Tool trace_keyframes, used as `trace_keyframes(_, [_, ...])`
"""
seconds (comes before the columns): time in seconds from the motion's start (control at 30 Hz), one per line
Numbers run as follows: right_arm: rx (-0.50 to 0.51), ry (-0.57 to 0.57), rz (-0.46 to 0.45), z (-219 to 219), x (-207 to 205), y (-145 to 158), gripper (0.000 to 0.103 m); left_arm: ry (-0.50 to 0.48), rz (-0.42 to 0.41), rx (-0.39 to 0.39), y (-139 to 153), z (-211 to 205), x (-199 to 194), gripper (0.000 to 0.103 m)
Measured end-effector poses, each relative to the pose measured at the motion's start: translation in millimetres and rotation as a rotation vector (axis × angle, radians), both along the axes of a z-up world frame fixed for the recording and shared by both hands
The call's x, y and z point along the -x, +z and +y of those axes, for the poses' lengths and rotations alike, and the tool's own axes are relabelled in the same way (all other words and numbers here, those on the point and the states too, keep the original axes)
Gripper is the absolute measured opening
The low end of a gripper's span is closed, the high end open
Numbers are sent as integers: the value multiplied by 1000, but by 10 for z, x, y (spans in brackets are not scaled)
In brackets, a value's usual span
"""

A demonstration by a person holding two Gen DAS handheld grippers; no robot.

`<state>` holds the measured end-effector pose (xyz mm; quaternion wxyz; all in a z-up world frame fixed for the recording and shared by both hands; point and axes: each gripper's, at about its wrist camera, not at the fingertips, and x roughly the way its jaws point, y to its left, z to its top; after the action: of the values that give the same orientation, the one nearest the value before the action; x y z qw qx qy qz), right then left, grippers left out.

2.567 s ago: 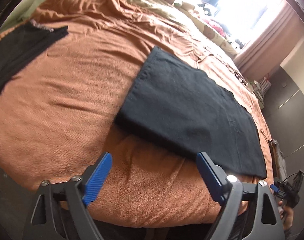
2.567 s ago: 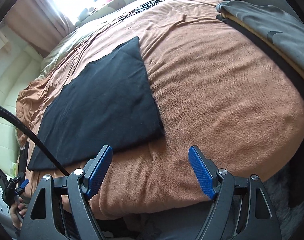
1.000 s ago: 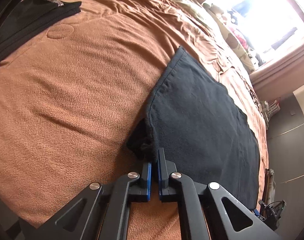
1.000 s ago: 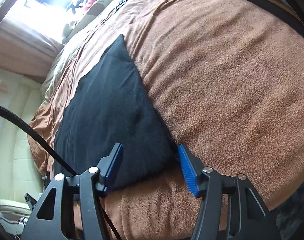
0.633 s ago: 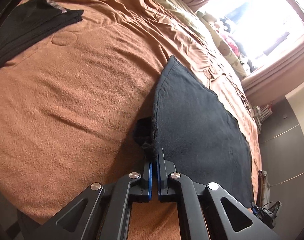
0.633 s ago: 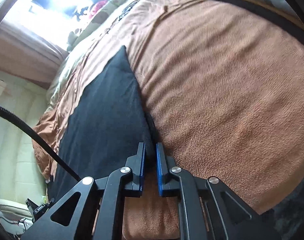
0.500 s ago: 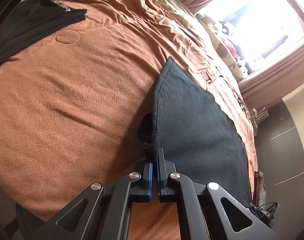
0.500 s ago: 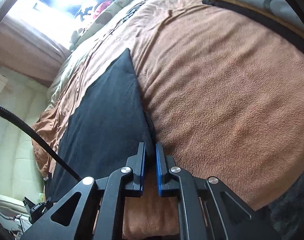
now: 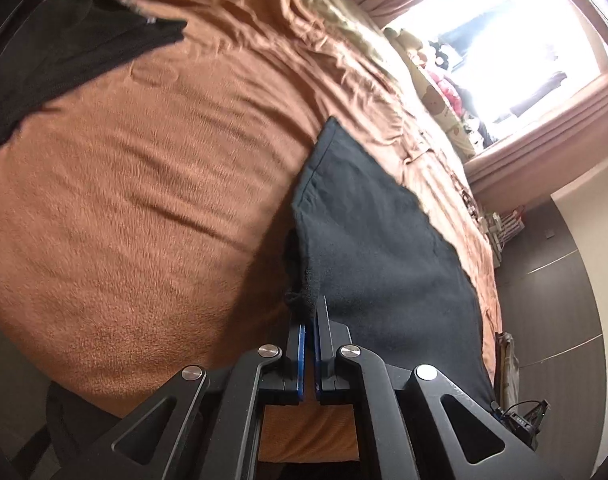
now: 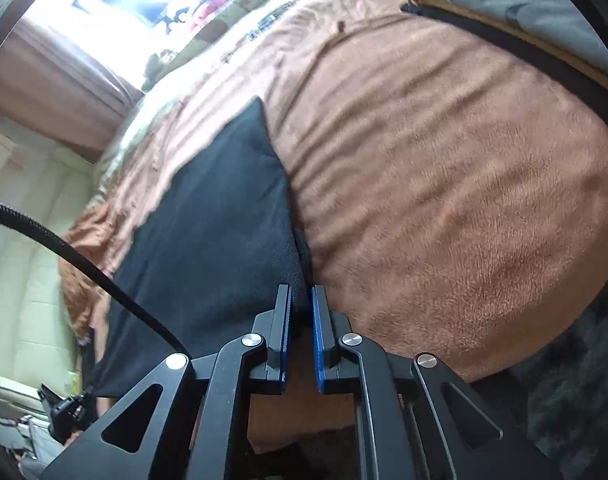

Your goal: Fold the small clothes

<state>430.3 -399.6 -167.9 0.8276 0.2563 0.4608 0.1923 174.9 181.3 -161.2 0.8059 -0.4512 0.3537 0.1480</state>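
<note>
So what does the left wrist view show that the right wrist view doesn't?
Only the left wrist view: a black garment lying apart at the upper left, and the left claw pinching its corner. Only the right wrist view: stacked grey clothes, a black cable, and the right claw. Both: the dark cloth on the brown blanket, each claw shut on a near corner.
</note>
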Motion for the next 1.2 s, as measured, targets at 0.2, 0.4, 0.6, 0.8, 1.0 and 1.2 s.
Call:
trace_keyframes(0.2, [150,-33,-15,80,28,132,9,-7,42,32,-239,0,-34,16])
trace_keyframes(0.4, [278,-17,-92,289,174,519,9,22,-8,43,-334,42,31,46])
trace_keyframes(0.6, [281,85,-148,815,275,729,9,14,-36,0,-365,-24,6,46])
trace_keyframes(0.8, [300,222,-160,1483,261,735,9,-5,-44,-38,-380,-66,-25,46])
trace_keyframes(1.0, [332,335,-182,2114,267,689,9,2,-61,-11,-396,-32,35,42])
trace_keyframes(1.2, [375,432,-193,2603,150,491,9,-18,-78,26,-407,-65,83,39])
